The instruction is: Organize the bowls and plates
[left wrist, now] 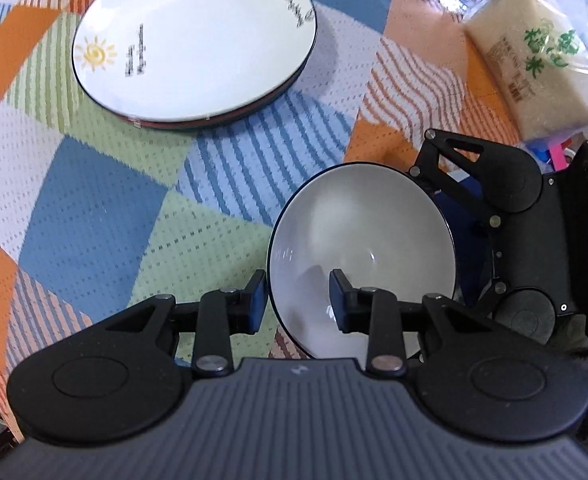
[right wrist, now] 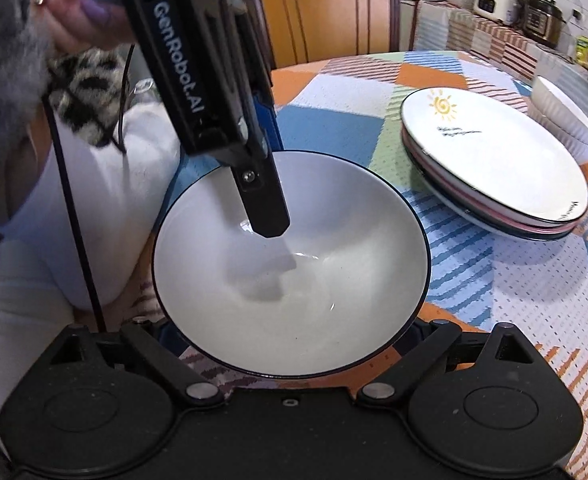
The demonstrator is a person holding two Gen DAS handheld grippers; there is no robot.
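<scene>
While the left gripper [left wrist: 298, 300] points steeply down at the table, its jaws stand narrowly apart astride the near rim of the bowl [left wrist: 358, 232]. 1 blue-padded finger [left wrist: 257, 300] sits just outside the wall, close against it. The other finger [left wrist: 340, 300] hangs inside the white interior. Whether the inner pad presses the wall cannot be told, so a firm clamp is not confirmed.

The right gripper [right wrist: 294, 340] comes at the bowl from the opposite side with its jaws spread wide. Both of its fingertips are hidden beneath the bowl body, and contact cannot be told.

The bowl, white inside with a dark rim and dark outside, lies directly between the 2 grippers, over the patchwork tablecloth [left wrist: 93, 200] near the table edge.

Ahead and to the left of the left gripper, well apart from the bowl, a stack of plates [left wrist: 193, 40] rests on the cloth; the top plate bears a yellow sun. A bag of rice [left wrist: 534, 64] lies ahead to the right. A hand [right wrist: 73, 12] grips the left gripper's handle.
</scene>
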